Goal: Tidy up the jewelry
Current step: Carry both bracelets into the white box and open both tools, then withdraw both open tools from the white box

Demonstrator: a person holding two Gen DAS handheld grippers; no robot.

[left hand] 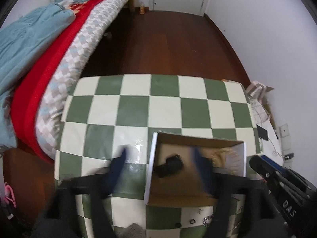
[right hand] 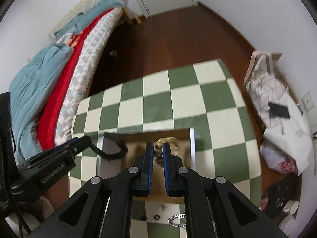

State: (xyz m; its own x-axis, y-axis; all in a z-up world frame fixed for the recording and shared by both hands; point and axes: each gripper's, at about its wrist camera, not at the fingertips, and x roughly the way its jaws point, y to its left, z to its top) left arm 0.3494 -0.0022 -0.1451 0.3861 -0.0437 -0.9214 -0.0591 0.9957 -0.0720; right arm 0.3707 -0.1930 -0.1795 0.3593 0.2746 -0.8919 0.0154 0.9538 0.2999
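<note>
Wooden bead bracelet [right hand: 158, 152] pinched in right tongs [right hand: 158, 148], hanging over the open box [right hand: 192, 138] on the table [right hand: 158, 91]. Left tongs [left hand: 158, 154] spread wide, blurred. Lower beads fully inside before letting go, clear of the black band [left hand: 169, 165].

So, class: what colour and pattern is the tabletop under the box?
A green and cream checkerboard tabletop, clearest in the left wrist view beyond the cardboard box.

Green-and-cream checks cover the table [left hand: 164, 107]. The box [right hand: 193, 138] shows brown inside, white at the rim. Beside them the bedding [right hand: 49, 79] runs teal, red, then pale diamonds.
</note>
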